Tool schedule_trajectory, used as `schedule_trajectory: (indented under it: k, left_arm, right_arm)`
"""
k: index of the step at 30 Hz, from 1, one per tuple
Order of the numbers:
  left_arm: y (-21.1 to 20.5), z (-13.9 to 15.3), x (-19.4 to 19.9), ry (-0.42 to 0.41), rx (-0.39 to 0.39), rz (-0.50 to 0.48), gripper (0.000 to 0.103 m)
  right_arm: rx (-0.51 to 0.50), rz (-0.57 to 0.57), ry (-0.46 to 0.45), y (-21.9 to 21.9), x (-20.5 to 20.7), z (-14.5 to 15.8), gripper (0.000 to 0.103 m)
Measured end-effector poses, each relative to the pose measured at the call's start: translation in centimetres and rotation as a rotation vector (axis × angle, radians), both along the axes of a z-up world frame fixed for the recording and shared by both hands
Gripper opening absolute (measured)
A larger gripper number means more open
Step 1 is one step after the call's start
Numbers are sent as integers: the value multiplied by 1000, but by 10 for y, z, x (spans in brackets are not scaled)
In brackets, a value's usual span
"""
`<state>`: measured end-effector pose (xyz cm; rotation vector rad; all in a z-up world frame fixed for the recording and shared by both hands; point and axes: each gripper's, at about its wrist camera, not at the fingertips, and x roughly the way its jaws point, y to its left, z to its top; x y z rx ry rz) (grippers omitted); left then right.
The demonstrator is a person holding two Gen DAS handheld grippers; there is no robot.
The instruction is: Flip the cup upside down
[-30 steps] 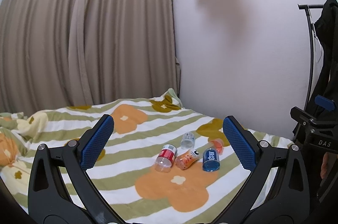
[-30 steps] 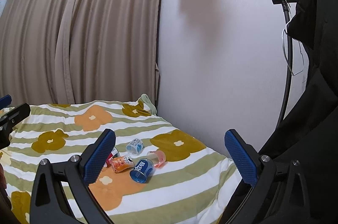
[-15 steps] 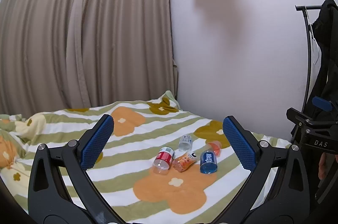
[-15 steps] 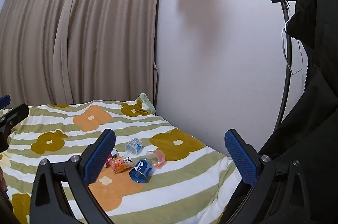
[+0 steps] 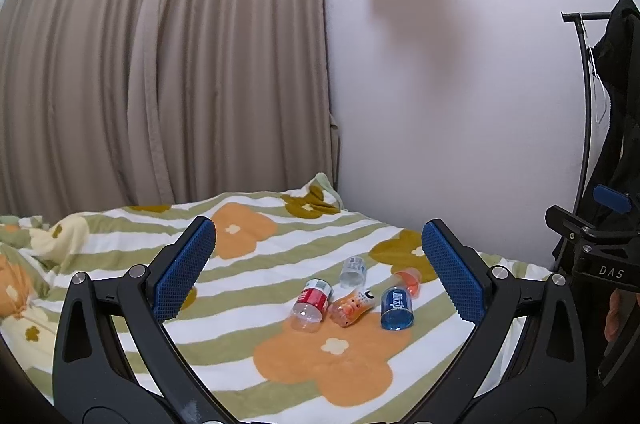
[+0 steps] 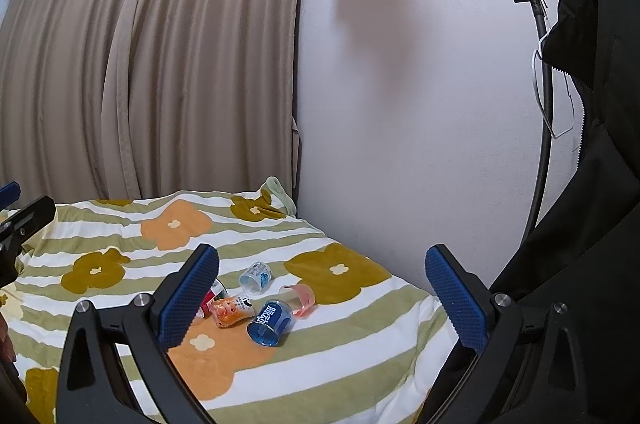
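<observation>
Several small cups lie on their sides in a cluster on the flowered bedspread [image 5: 248, 304]: a blue cup [image 5: 396, 308], an orange cup [image 5: 352, 308], a red cup [image 5: 312, 304], a clear cup with a pale blue label [image 5: 353, 270] and a pink cup [image 5: 408, 282]. In the right wrist view the blue cup [image 6: 270, 322], orange cup [image 6: 232, 310], pale blue cup [image 6: 255, 276] and pink cup [image 6: 298, 298] show; the red cup [image 6: 214, 294] is partly hidden by a finger. My left gripper [image 5: 319, 272] and my right gripper [image 6: 322, 298] are open and empty, well short of the cups.
Beige curtains [image 5: 160, 84] hang behind the bed and a white wall [image 5: 440, 104] runs along its right side. A clothes rack with a black coat [image 6: 580, 144] stands at the right. The right gripper's body [image 5: 592, 240] shows at the left wrist view's right edge.
Both views have tilted up a little, so the cups sit slightly lower and nearer in the frames. The cups have not moved. Both grippers stay open.
</observation>
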<state>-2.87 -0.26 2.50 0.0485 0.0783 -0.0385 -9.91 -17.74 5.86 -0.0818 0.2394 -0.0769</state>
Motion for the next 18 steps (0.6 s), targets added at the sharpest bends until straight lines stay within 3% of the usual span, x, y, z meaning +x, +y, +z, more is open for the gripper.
schedule_trajectory:
  k: [18]
  left_arm:
    - [-1,0,0,16,-14,-3,103]
  right_arm:
    - [2,-4,1,-1,1,-4,103]
